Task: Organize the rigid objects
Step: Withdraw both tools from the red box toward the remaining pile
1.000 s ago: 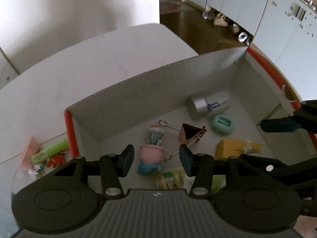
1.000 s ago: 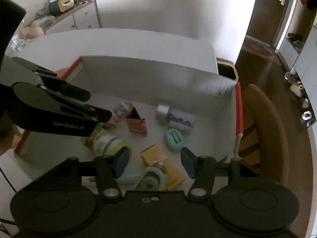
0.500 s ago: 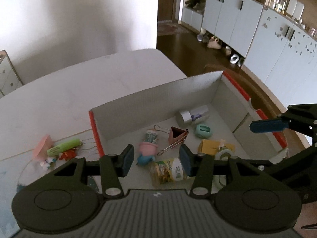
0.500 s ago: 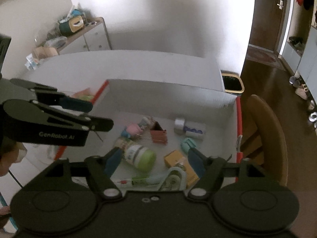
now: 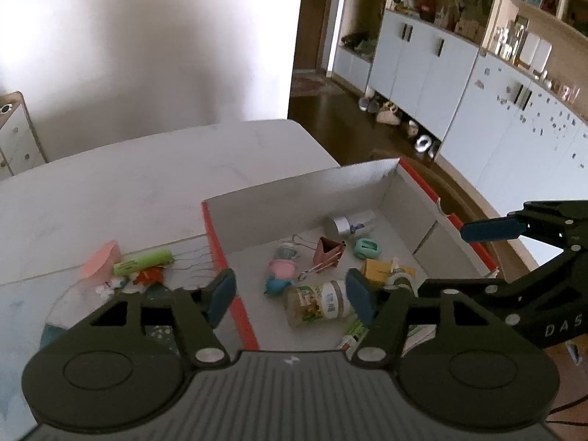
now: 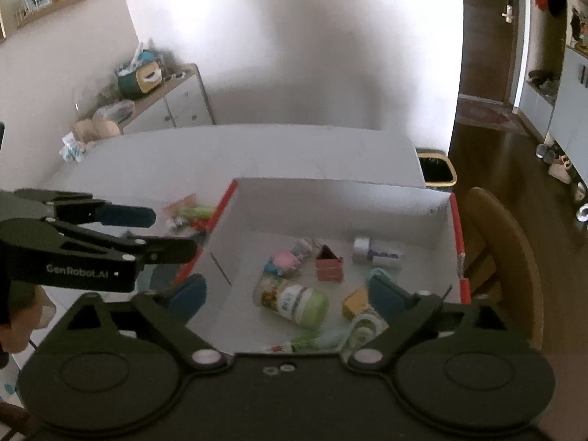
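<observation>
Tools above red-rimmed white box

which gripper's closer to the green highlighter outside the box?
Left. The left gripper is above the box's red left wall, beside the green highlighter. The right gripper is over the box interior, farther off.
</observation>
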A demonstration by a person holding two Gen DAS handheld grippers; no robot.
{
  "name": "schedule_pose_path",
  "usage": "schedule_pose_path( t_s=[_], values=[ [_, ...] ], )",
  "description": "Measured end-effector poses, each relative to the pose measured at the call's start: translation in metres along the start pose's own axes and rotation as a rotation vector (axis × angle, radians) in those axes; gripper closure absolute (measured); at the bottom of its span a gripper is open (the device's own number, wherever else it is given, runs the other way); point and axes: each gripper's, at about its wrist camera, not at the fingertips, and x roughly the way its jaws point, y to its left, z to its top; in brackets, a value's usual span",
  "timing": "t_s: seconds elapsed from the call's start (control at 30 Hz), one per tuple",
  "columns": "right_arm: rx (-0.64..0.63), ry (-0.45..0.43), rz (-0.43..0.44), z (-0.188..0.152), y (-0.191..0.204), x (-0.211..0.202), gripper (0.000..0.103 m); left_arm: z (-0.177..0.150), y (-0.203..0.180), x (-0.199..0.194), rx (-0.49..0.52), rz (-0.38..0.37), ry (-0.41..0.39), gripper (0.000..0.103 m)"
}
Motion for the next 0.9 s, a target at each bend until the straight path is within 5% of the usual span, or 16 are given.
schedule_pose_path(
  t_s=[0.37,0.9],
  values=[
    [0.045,-0.067,0.027,-0.007,0.05,0.002,0.001,-0.021,0.039,-0.03,-0.033,0.003,-0.057,0.024],
    [0.069,-0.055,0.048,-0.003,0.134,0.044,0.0,-0.039,0.16,-0.038,-0.101,0.058,-0.083,0.022]
  ],
)
